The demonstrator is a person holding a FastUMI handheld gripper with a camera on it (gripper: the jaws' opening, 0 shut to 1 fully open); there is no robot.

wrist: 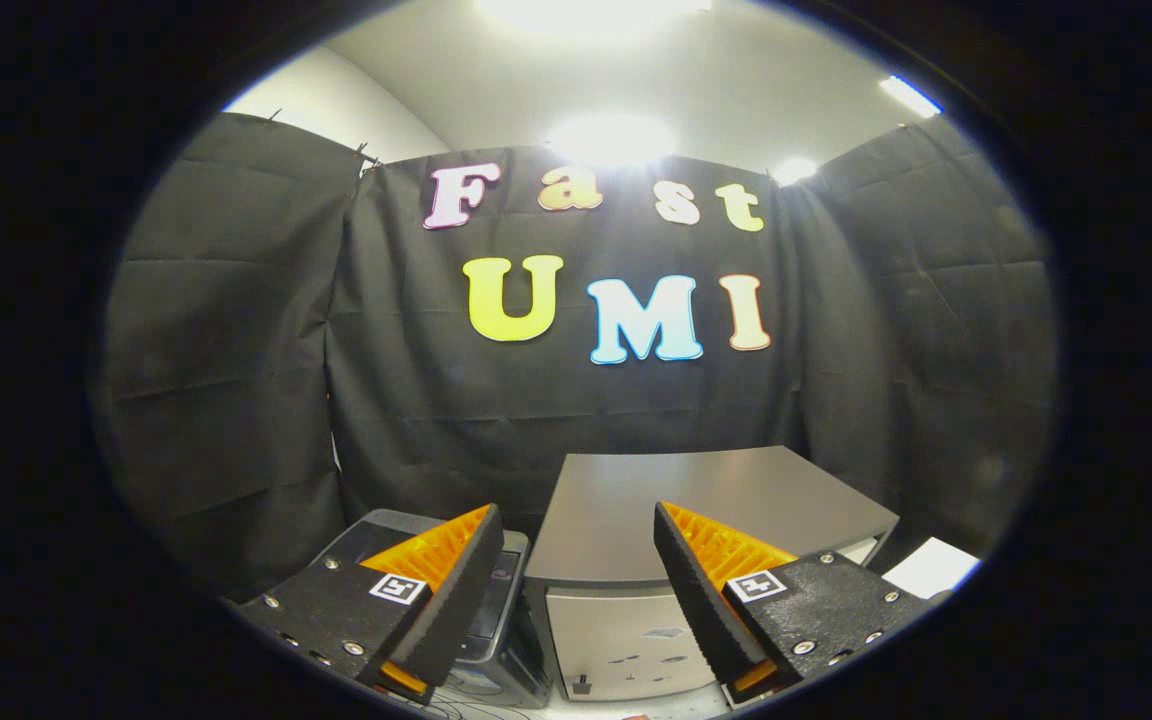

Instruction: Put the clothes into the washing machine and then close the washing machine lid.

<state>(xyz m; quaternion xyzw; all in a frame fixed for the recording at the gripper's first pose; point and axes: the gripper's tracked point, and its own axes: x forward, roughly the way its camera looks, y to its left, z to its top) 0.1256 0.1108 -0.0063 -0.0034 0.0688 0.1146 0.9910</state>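
My gripper (576,515) is open, held high and level, and nothing sits between its black and orange fingers (436,590). Low down, behind the left finger, stands a dark grey machine (508,610) with a dark top, largely hidden by that finger. I cannot tell whether its lid is up or down. Just right of it, beyond the gap between the fingers, stands a silver-grey box-shaped unit (696,490) with a flat closed top and a pale front panel.
A white sheet (931,567) lies low beyond the right finger, beside the silver unit. Black cloth walls close the booth behind and on both sides. Bright ceiling lamps shine above the cloth.
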